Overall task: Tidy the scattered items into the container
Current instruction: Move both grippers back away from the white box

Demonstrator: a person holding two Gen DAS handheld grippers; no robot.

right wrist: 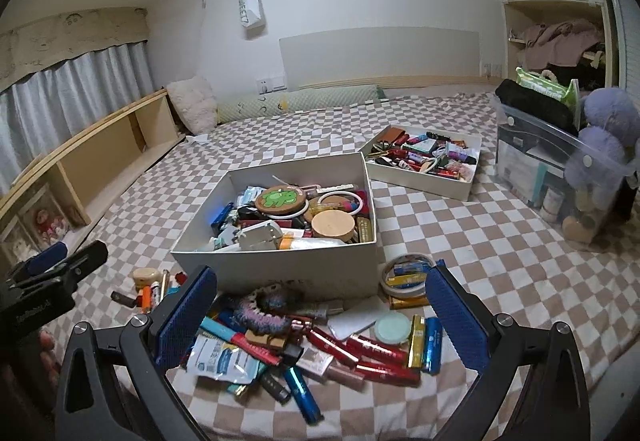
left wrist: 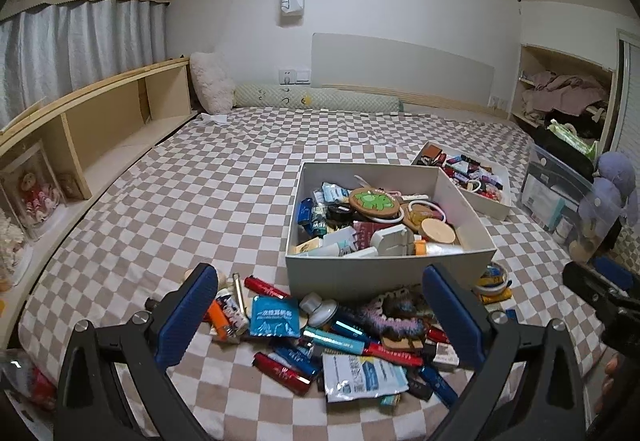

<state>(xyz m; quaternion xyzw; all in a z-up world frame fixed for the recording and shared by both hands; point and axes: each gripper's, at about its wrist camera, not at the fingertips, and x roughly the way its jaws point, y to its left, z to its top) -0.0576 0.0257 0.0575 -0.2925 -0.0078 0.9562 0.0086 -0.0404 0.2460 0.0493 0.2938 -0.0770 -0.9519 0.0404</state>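
Shelf (left wrist: 100, 129) along left wall, doll case (left wrist: 30, 193) in its near end. Left gripper (left wrist: 320, 315) jaws wide open, empty, above pile (left wrist: 340, 341) on bed (left wrist: 180, 181). Box (left wrist: 384, 273) just behind pile, nearly full, near wall hiding items touching it. Right gripper (right wrist: 324, 315) jaws wide open, empty, above same pile. Tray (right wrist: 424, 177) behind-right, bin (right wrist: 560, 177) far right. Labels unreadable.
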